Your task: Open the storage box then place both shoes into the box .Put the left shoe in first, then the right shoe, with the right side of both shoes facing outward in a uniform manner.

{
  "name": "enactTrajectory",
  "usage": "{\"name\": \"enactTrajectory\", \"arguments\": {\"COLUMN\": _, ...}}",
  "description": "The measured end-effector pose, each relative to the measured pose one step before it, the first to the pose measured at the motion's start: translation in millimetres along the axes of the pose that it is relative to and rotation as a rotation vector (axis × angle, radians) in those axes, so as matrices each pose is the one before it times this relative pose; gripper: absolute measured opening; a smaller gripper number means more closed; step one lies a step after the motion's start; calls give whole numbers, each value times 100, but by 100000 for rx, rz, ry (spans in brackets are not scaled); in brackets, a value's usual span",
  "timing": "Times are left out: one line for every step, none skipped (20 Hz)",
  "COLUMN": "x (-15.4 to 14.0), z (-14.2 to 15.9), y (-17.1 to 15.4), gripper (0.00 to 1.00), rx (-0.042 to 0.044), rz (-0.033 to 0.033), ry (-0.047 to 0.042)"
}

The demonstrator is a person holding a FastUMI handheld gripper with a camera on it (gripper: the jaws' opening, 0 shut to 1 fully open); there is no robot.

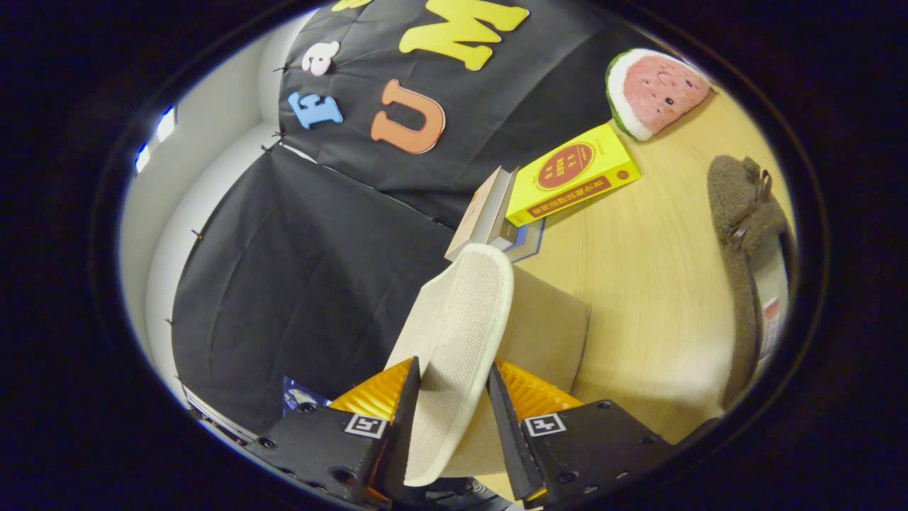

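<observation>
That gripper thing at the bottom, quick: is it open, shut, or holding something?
Gripper: shut on the beige fabric slipper with the pale textured sole, one finger pressing on each side.

My camera rides on the gripper (pixel 454 397), looking forward along my fingers, tilted hard, so the wooden table (pixel 638 284) slants. It sits right up against the pale slipper (pixel 454 333); beyond that slipper the booth wall looms.
</observation>
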State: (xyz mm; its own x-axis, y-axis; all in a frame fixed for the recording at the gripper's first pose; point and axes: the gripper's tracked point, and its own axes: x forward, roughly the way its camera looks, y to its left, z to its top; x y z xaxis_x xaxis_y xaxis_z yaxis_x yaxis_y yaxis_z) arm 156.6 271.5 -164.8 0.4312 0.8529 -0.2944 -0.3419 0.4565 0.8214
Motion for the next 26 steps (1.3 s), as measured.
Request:
{"name": "enactTrajectory", "arguments": {"x": -19, "z": -175, "y": 253, "gripper": 56, "rx": 1023, "rz": -804, "ry": 698}}
{"name": "enactTrajectory", "arguments": {"x": -78, "z": -100, "y": 77, "gripper": 55, "rx": 576, "rz": -637, "ry": 535}}
{"name": "enactTrajectory", "arguments": {"x": -160, "z": 3, "y": 49, "gripper": 54, "rx": -157, "rz": -626, "ry": 471}}
{"name": "enactTrajectory", "arguments": {"x": -57, "z": -66, "y": 49, "gripper": 54, "rx": -287, "rz": -415, "ry": 519}}
{"name": "enactTrajectory", "arguments": {"x": -75, "z": -50, "y": 74, "gripper": 53, "rx": -271, "rz": -419, "ry": 303}}
{"name": "enactTrajectory", "arguments": {"x": 60, "z": 1, "y": -32, "gripper": 52, "rx": 242, "rz": -217, "ry": 541}}
{"name": "enactTrajectory", "arguments": {"x": -80, "z": -127, "y": 119, "gripper": 47, "rx": 895, "rz": 305, "ry": 788}}
{"name": "enactTrajectory", "arguments": {"x": 27, "z": 75, "y": 31, "gripper": 42, "rx": 682, "rz": 236, "ry": 286}}
{"name": "enactTrajectory", "arguments": {"x": -22, "z": -492, "y": -265, "gripper": 37, "rx": 1906, "rz": -104, "ry": 59}}
{"name": "enactTrajectory", "arguments": {"x": -1236, "z": 1738, "y": 68, "gripper": 32, "rx": 5238, "rz": -215, "ry": -1738}}
{"name": "enactTrajectory", "arguments": {"x": 1201, "z": -550, "y": -339, "gripper": 27, "rx": 3212, "rz": 927, "ry": 1672}}
{"name": "enactTrajectory", "arguments": {"x": -192, "z": -27, "y": -94, "gripper": 27, "rx": 1145, "rz": 1007, "ry": 313}}
{"name": "enactTrajectory", "arguments": {"x": 2, "z": 207, "y": 214, "gripper": 23, "rx": 870, "rz": 1194, "ry": -412}}
{"name": "enactTrajectory", "arguments": {"x": -127, "z": 317, "y": -51, "gripper": 20, "rx": 7, "rz": 135, "ry": -1317}}
{"name": "enactTrajectory", "arguments": {"x": 155, "z": -287, "y": 64, "gripper": 17, "rx": -593, "rz": 583, "ry": 480}}
{"name": "enactTrajectory", "arguments": {"x": -164, "z": -95, "y": 17, "gripper": 17, "rx": -822, "rz": 127, "ry": 295}}
{"name": "enactTrajectory", "arguments": {"x": -76, "z": 125, "y": 17, "gripper": 17, "rx": -525, "rz": -77, "ry": 26}}
{"name": "enactTrajectory", "arguments": {"x": -266, "z": 568, "y": 272, "gripper": 17, "rx": 2747, "rz": 1171, "ry": -1195}}
{"name": "enactTrajectory", "arguments": {"x": -253, "z": 266, "y": 453, "gripper": 9, "rx": 1534, "rz": -65, "ry": -542}}
{"name": "enactTrajectory", "arguments": {"x": -229, "z": 340, "y": 963, "gripper": 2, "rx": -1501, "rz": 1800, "ry": -697}}
{"name": "enactTrajectory", "arguments": {"x": -299, "z": 409, "y": 570, "gripper": 2, "rx": -3492, "rz": -1565, "ry": -1220}}
{"name": "enactTrajectory", "arguments": {"x": -202, "z": 163, "y": 755, "gripper": 2, "rx": -3348, "rz": -931, "ry": 117}}
{"name": "enactTrajectory", "arguments": {"x": -56, "z": 32, "y": 1296, "gripper": 2, "rx": -2258, "rz": -216, "ry": -276}}
{"name": "enactTrajectory", "arguments": {"x": -101, "z": 364, "y": 1427, "gripper": 2, "rx": -1825, "rz": 200, "ry": -531}}
{"name": "enactTrajectory", "arguments": {"x": -142, "z": 252, "y": 1385, "gripper": 2, "rx": -2171, "rz": -30, "ry": -353}}
{"name": "enactTrajectory", "arguments": {"x": -61, "z": 311, "y": 1151, "gripper": 2, "rx": -2004, "rz": -1204, "ry": -516}}
